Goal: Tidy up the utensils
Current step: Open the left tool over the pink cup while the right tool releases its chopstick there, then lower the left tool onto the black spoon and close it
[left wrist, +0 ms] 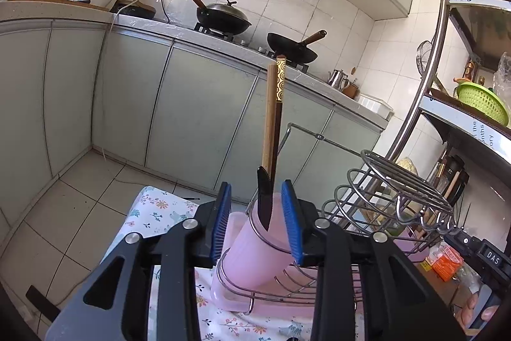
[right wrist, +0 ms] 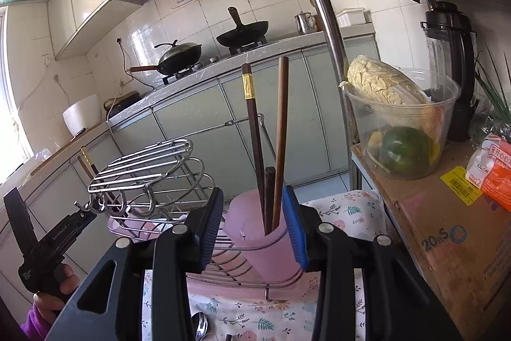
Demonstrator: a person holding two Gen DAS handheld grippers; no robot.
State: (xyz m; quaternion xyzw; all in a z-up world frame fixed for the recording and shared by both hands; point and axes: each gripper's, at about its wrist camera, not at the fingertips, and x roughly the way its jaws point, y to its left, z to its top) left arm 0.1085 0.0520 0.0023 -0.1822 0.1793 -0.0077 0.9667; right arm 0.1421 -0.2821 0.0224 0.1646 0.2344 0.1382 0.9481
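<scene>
A pink plastic cup [left wrist: 255,251] stands in a wire ring at the end of a metal dish rack [left wrist: 396,197]. It holds a wooden chopstick [left wrist: 270,117], a dark chopstick with a gold band [left wrist: 278,104] and a black serrated knife [left wrist: 264,200]. My left gripper [left wrist: 259,226] is open and empty, its blue pads either side of this cup. In the right wrist view a pink cup [right wrist: 265,245] holds a dark gold-banded chopstick [right wrist: 254,133], a brown chopstick [right wrist: 281,136] and a short dark utensil [right wrist: 270,197]. My right gripper [right wrist: 252,229] is open and empty around it.
The rack sits on a pink tray [left wrist: 242,302] on a floral cloth [left wrist: 159,213]. A spoon [right wrist: 199,325] lies on the cloth [right wrist: 345,210] near me. A shelf unit [right wrist: 447,213] holds a cardboard box, a tub of vegetables [right wrist: 399,123] and a blender. Kitchen counter [left wrist: 191,34] with woks stands behind.
</scene>
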